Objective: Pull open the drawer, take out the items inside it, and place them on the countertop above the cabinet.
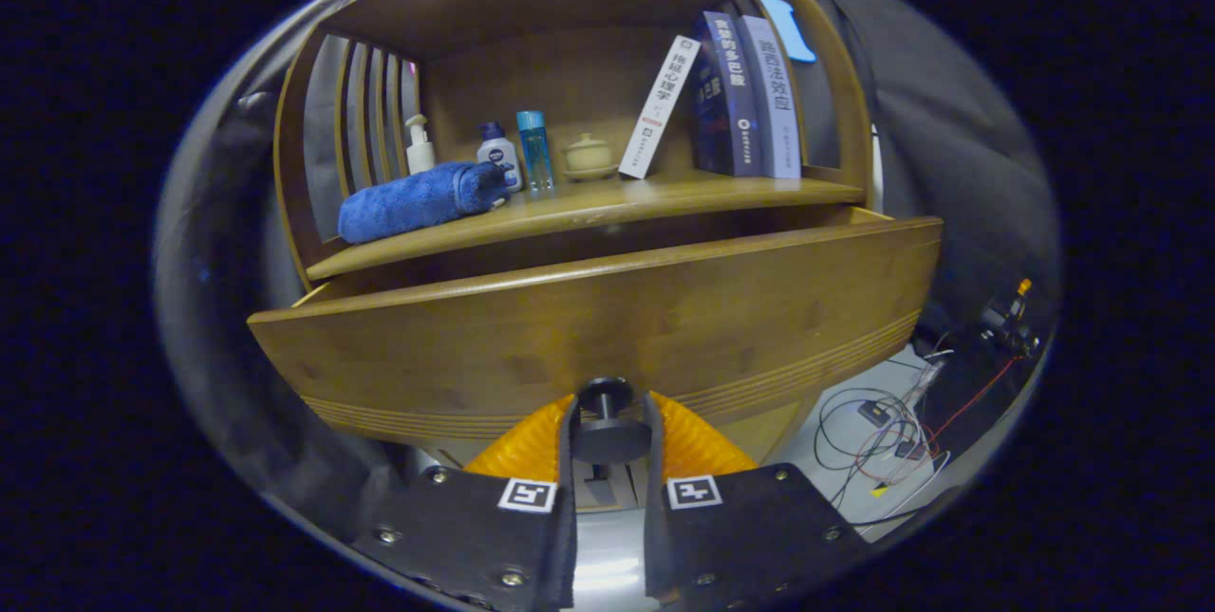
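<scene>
I have the wooden cabinet [588, 52] square ahead, its drawer [607, 318] drawn partly out toward me, the front panel wide, stiff and likely heavy enough to want a steady, straight pull. On the countertop [607, 204] above it lie a rolled blue towel [413, 202], some small bottles and leaning books (soft and light things, except the books). What sits inside the drawer I cannot see from here. The knob [607, 415] is hard, round and probably slick; my gripper [608, 432] has both fingers clamped on it, the right place to hold.
</scene>
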{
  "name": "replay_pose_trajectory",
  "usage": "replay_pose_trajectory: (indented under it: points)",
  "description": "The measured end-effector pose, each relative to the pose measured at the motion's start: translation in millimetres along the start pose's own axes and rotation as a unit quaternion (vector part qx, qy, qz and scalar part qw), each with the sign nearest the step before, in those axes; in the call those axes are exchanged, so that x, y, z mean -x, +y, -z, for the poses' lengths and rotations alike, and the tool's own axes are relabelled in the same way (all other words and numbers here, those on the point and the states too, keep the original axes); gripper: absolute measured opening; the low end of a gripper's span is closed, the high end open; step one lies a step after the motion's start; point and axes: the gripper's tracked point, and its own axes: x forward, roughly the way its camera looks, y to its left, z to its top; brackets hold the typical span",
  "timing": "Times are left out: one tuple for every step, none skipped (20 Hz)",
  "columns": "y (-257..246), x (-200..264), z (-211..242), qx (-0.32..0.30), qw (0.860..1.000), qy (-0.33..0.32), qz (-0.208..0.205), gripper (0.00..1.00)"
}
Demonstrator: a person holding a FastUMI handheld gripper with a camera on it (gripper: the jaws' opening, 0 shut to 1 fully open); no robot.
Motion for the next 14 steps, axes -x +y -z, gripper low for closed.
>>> replay_pose_trajectory:
  points:
    - [-3, 11, 3, 0.004, 1.000, 0.001, 0.005, 0.28]
    - [-6, 20, 6, 0.007, 1.000, 0.003, 0.011, 0.28]
    - [-9, 29, 10, 0.008, 1.000, 0.005, 0.015, 0.28]
    - [-11, 37, 13, 0.006, 1.000, 0.007, 0.020, 0.28]
    - [-12, 44, 18, 0.007, 1.000, 0.011, 0.025, 0.28]
    - [-13, 51, 23, 0.014, 0.999, 0.019, 0.030, 0.28]
    - [-15, 57, 30, 0.023, 0.999, 0.030, 0.035, 0.28]
    - [-16, 63, 37, 0.028, 0.998, 0.040, 0.037, 0.28]
    - [-14, 67, 35, 0.021, 0.999, 0.031, 0.037, 0.28]
    - [-15, 70, 41, 0.020, 0.998, 0.039, 0.039, 0.28]
    - [-14, 78, 39, 0.012, 0.999, 0.032, 0.039, 0.28]
    - [-13, 82, 45, 0.008, 0.998, 0.037, 0.040, 0.28]
    - [-11, 86, 46, 0.005, 0.999, 0.035, 0.042, 0.28]
    - [-12, 89, 48, -0.001, 0.998, 0.036, 0.046, 0.28]
